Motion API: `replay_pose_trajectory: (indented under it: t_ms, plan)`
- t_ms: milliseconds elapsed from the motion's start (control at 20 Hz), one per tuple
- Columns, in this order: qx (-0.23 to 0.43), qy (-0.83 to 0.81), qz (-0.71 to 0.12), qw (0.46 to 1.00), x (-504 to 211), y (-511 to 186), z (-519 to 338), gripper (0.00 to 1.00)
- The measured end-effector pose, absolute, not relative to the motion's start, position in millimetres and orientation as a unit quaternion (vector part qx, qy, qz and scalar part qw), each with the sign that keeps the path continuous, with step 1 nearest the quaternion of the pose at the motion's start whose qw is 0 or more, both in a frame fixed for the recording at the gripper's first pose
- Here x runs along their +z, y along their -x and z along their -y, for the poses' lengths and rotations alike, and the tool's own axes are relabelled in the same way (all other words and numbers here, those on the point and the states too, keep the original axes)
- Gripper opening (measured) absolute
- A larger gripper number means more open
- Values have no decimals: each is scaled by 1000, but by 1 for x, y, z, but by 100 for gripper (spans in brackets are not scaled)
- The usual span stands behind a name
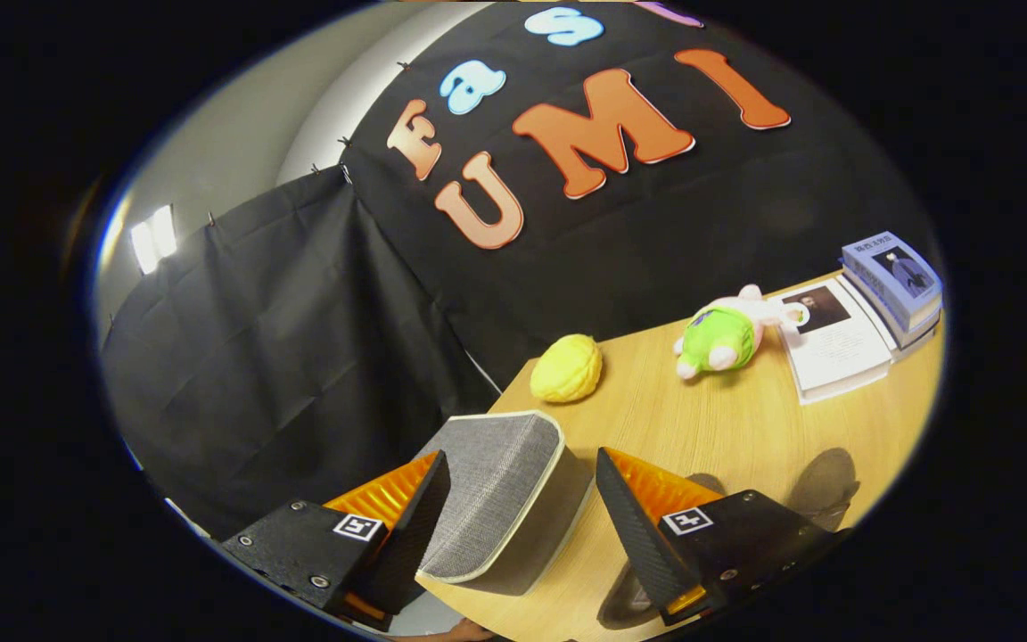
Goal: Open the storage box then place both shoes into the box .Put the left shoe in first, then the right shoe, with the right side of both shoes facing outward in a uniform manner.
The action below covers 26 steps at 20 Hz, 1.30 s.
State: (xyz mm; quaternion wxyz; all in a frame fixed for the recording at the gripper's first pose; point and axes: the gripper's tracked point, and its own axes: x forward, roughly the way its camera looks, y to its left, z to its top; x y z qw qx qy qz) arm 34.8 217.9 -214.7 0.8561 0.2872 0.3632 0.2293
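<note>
- Left finger (415,517): lies against the near-left side of a grey woven-fabric thing (496,495) with a pale trimmed rim, at the tabletop's near-left corner. Looks like contact; I cannot be certain.
- The grey thing: rounded corner, flat grey face up, a tan side panel turned toward the right finger. My guess is that this is the storage box, or its lid (a shoe sole with pale edging is not ruled out; the view does not settle it).
- Tool (522,499): fingers spread wide, the grey thing sitting between them. Right finger (634,526) stands clear of the tan side, bare wood showing in the gap. So it is open and gripping nothing yet.
- Tabletop (710,428): light wood, running away beyond the fingers to the black booth wall.
- Beyond the fingers, well apart from the grey thing: a yellow bumpy plush (567,367), lemon-like.
- Further right: a green-and-pink plush toy (726,336) lying on its side, its head touching or overlapping a white booklet (834,343).
- Far right: a stack of blue-covered books (892,278) just beside the booklet.
- Step in hand, as I judge it: the opening stage, the tool lined up astride the grey thing for a pinch. No shoes placed that I can see.
- Next move calls for: closing the right finger onto the tan side so both fingers bear evenly, then lifting or swinging the piece. The thing sits close to the tabletop's edge, so a lopsided squeeze could nudge it off.
</note>
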Motion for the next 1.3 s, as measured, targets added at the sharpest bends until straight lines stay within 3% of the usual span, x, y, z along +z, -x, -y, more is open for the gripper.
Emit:
replay_pose_trajectory:
  t_ms: [550, 1100, 1300]
  plan:
    - [262, -388, -458, 756, -269, -18, -283, 97]
    - [265, -482, -476, 686, -296, -11, -313, 95]
    - [265, -470, -456, 708, -287, -16, -314, 74]
